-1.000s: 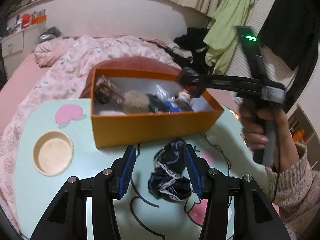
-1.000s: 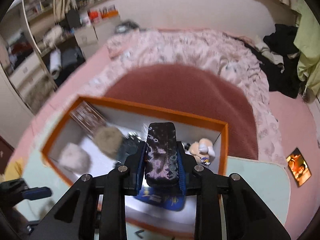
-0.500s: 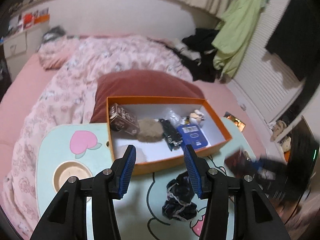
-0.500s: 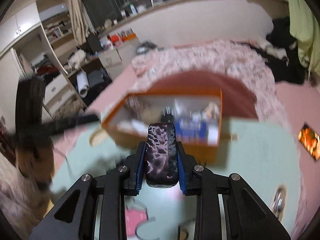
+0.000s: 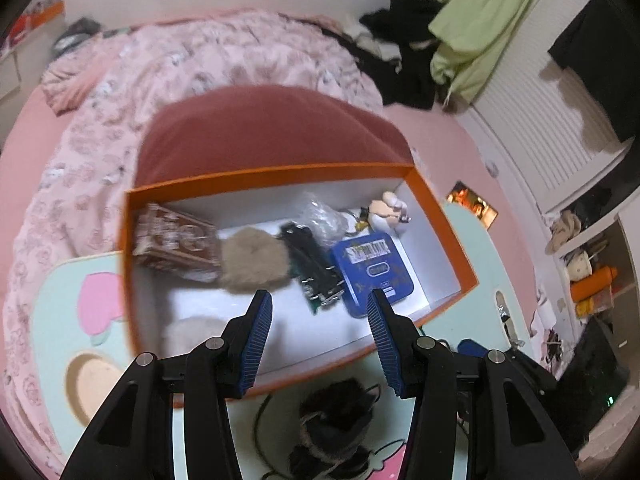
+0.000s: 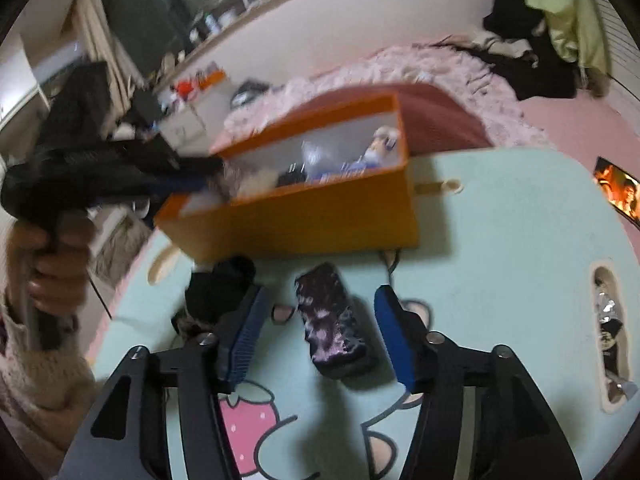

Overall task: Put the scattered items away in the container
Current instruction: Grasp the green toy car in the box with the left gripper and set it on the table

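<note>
Bedroom clutter surrounds a mint-green lap table (image 6: 500, 240) printed with cartoon strawberries, set on a pink bed. Nearest in the right wrist view, the right gripper (image 6: 318, 332) has its blue-padded jaws opening; a dark patterned case (image 6: 334, 320) lies on the table between them at lower centre, touched by neither pad. Just to its left sits a crumpled black lace cloth (image 6: 218, 292). Behind both, mid-frame, stands the orange box (image 6: 304, 220), the container. At left, a person's hand (image 6: 48, 264) holds the left gripper (image 5: 318, 320). From the left wrist view its jaws stand apart and empty above the box. Inside the box lie a brown packet (image 5: 176, 240), a beige fluffy ball (image 5: 252, 260), a blue tin (image 5: 372, 272) and a small figurine (image 5: 390, 212). Beyond the box lies a red cushion (image 5: 264, 128).

Judging by this, the case appears set down short of the box; next, it needs regrasping squarely and lifting over the orange rim.
</note>
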### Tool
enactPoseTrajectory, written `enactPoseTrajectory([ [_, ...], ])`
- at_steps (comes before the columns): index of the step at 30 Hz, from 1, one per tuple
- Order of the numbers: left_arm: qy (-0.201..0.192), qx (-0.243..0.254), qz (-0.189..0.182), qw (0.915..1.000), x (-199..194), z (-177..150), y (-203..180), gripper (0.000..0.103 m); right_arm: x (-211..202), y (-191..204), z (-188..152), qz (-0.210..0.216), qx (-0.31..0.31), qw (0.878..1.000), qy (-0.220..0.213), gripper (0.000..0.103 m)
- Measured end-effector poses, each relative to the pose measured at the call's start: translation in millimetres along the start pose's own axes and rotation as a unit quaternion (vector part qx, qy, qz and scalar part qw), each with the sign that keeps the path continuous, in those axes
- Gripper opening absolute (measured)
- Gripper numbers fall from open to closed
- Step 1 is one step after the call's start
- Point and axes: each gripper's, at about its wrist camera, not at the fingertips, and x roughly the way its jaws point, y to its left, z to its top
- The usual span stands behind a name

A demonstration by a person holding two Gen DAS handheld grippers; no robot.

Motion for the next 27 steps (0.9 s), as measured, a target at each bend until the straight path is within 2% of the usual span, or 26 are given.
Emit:
enactPoseTrajectory([
  [4, 0.043, -0.006, 0.005, 0.9991, 28.6, 11.5, -9.4, 0.048, -4.3, -3.1, 0.9, -0.007, -0.006, 1.000, -0.005, 0.058],
  [8, 0.064, -0.033, 0.043, 0.9965, 49.5, 18.3, -2.8, 0.048, -3.1, -5.1, -0.4, 0.002, -0.005, 1.000, -0.003, 0.058],
  [11, 0.074, -0.055, 0.032, 0.9952, 61.0, 18.3, 7.7, 0.053, -0.9, -2.6, -3.3, 0.005, -0.014, 1.000, 0.000, 0.058],
  [14, 0.080, -0.048, 0.033, 0.9951, 60.2, 18.3, 12.8, 0.028, 0.8, -0.9, -5.6, 0.012, -0.018, 1.000, 0.002, 0.058],
  [18, 0.066, -0.039, 0.017, 0.9969, 54.1, 11.1, 18.7, 0.028, 2.7, -2.0, -7.3, 0.018, -0.015, 1.000, 0.006, 0.058],
  [21, 0.041, -0.031, -0.006, 0.9987, 42.6, 9.8, 15.2, 0.028, 4.1, -1.1, -8.1, 0.017, -0.017, 1.000, 0.009, 0.058],
  [27, -0.033, 0.002, -0.074, 0.9967, -19.4, 1.6, -0.1, 0.028, 2.0, 0.6, -9.1, 0.016, -0.018, 1.000, 0.010, 0.058],
])
